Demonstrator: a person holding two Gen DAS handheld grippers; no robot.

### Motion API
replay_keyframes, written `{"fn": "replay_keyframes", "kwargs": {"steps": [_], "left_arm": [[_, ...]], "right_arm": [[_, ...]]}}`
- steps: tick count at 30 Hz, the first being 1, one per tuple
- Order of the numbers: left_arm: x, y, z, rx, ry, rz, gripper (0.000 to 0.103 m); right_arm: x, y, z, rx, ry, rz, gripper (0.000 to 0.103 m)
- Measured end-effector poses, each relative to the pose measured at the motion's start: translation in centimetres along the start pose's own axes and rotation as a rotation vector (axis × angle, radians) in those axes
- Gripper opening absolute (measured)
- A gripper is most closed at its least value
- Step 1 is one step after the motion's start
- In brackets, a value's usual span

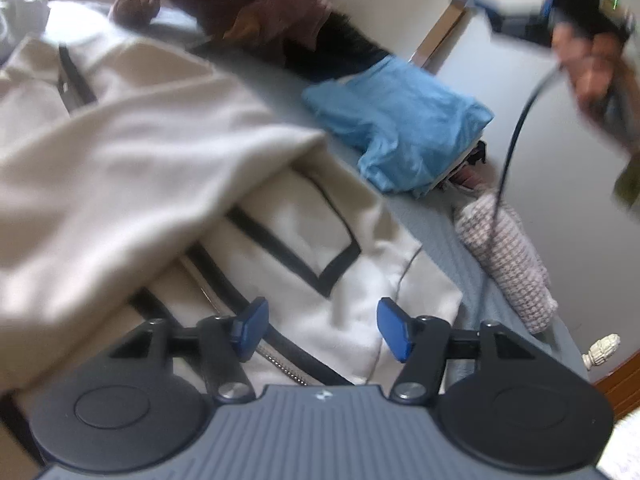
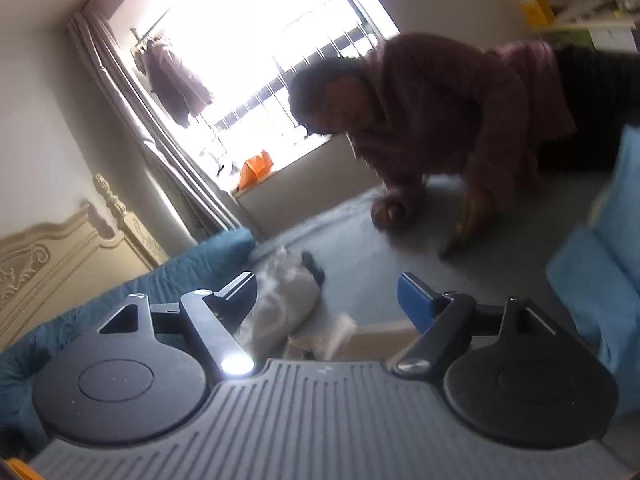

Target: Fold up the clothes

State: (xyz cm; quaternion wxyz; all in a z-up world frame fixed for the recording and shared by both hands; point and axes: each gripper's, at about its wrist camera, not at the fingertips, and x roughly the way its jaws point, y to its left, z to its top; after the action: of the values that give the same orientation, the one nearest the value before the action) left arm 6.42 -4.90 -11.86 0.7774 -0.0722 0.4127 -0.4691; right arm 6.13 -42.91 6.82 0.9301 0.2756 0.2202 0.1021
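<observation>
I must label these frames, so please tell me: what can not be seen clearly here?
- Cream jacket, left wrist view: its folded sleeve hides the upper front; the frame's edge cuts it.
- Stack under the blue garment: covered.
- Person, right wrist view: blurred, backlit by the window.

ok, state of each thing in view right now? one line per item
left gripper: open, holding nothing, over the cream jacket
right gripper: open, holding nothing, raised off the bed
cream jacket: spread on the bed, one part folded over the front
jacket zipper: looks closed where visible
blue garment: folded, lying beside the jacket
</observation>
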Motion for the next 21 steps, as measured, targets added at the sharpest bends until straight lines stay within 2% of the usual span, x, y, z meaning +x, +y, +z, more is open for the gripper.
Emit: {"fn": "replay_keyframes", "kwargs": {"steps": [4, 6, 8, 11, 16, 19, 21], "left_arm": [[-3.0, 1.3, 1.7, 0.001, -0.028, 0.038, 0.063], [-3.8, 2.0, 3.0, 0.004, -0.010, 0.088, 0.063], [-4.2, 2.6, 4.5, 0.013, 0.028, 0.150, 0.063], [-3.9, 3.3, 7.4, 0.028, 0.081, 0.238, 0.063], [-0.5, 2.4, 14.6, 0.178, 0.121, 0.365, 0.065], [3.2, 1.8, 18.5, 0.247, 0.147, 0.413, 0.068], [6.7, 1.2, 20.8, 0.281, 0.167, 0.428, 0.068]], "right_arm": [[-0.7, -3.5, -5.2, 0.054, 0.102, -0.036, 0.078], [-0.6, -4.8, -8.0, 0.062, 0.152, -0.106, 0.076], [0.1, -6.0, -10.5, 0.005, 0.205, -0.213, 0.068], [2.2, -7.8, -13.3, -0.074, 0.270, -0.271, 0.061], [5.8, -8.1, -15.2, -0.309, 0.282, -0.258, 0.061], [8.6, -9.0, -15.8, -0.351, 0.294, -0.222, 0.056], [9.8, -9.9, -16.2, -0.317, 0.309, -0.187, 0.053]]}}
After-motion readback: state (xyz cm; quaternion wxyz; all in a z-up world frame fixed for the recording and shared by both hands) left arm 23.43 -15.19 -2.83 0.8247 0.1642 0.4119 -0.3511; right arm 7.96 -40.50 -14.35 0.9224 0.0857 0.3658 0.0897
